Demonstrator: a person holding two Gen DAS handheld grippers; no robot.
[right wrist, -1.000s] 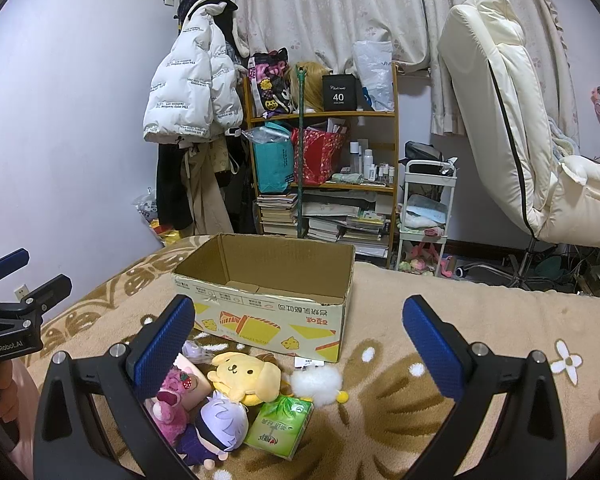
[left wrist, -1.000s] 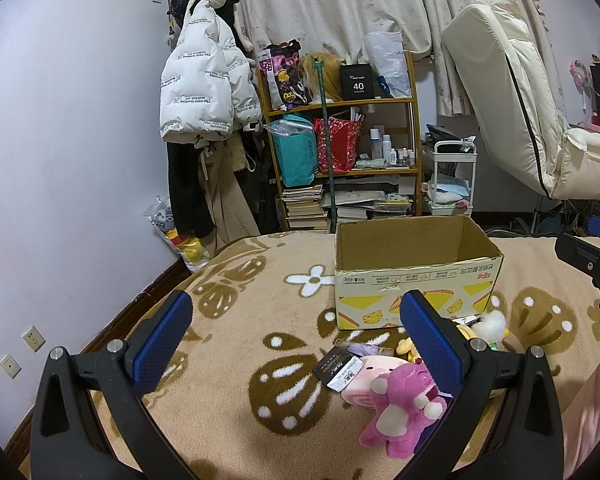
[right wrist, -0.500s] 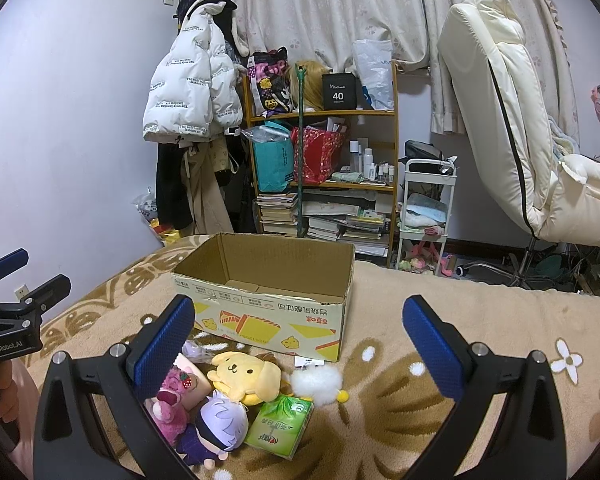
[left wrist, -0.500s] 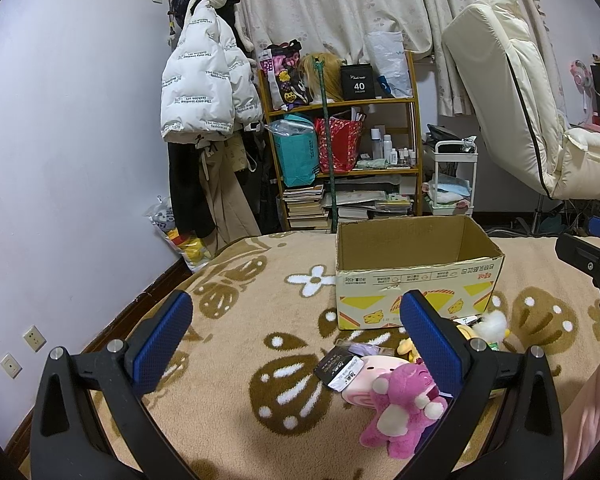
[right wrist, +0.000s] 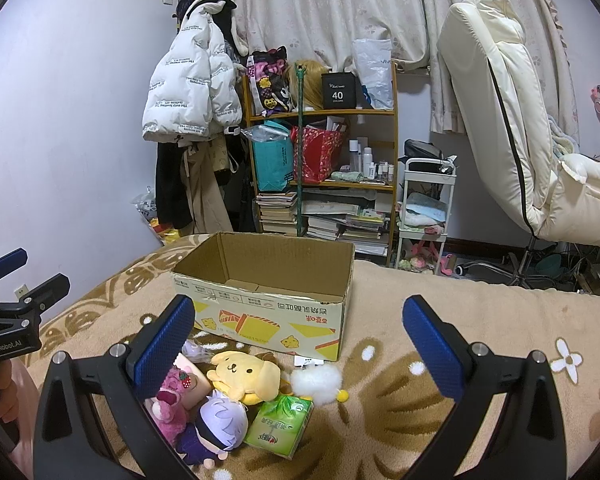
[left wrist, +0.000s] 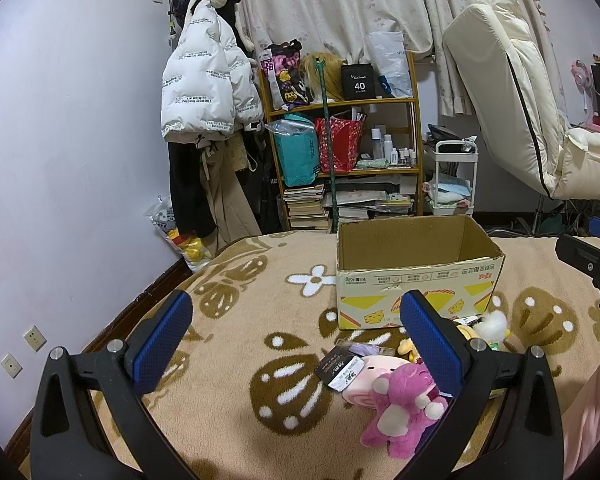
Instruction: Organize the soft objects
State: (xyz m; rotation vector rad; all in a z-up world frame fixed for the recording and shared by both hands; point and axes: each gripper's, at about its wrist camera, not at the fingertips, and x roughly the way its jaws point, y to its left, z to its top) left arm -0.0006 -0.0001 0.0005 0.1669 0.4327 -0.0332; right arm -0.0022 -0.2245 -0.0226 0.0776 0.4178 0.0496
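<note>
An open cardboard box (left wrist: 416,272) (right wrist: 268,300) stands empty on the tan patterned blanket. In front of it lies a pile of soft things: a pink plush bear (left wrist: 404,412) (right wrist: 168,404), a yellow plush dog (right wrist: 244,372), a white-haired doll (right wrist: 218,424), a white pompom (right wrist: 316,380) and a green tissue pack (right wrist: 280,424). My left gripper (left wrist: 296,340) is open and empty, left of the pile. My right gripper (right wrist: 300,348) is open and empty, above the pile's right side.
The blanket (right wrist: 480,320) covers a bed. Behind stand a cluttered shelf (left wrist: 344,152), hanging coats (left wrist: 204,92), a white cart (right wrist: 424,216) and a cream recliner chair (right wrist: 512,128). The wall is at left.
</note>
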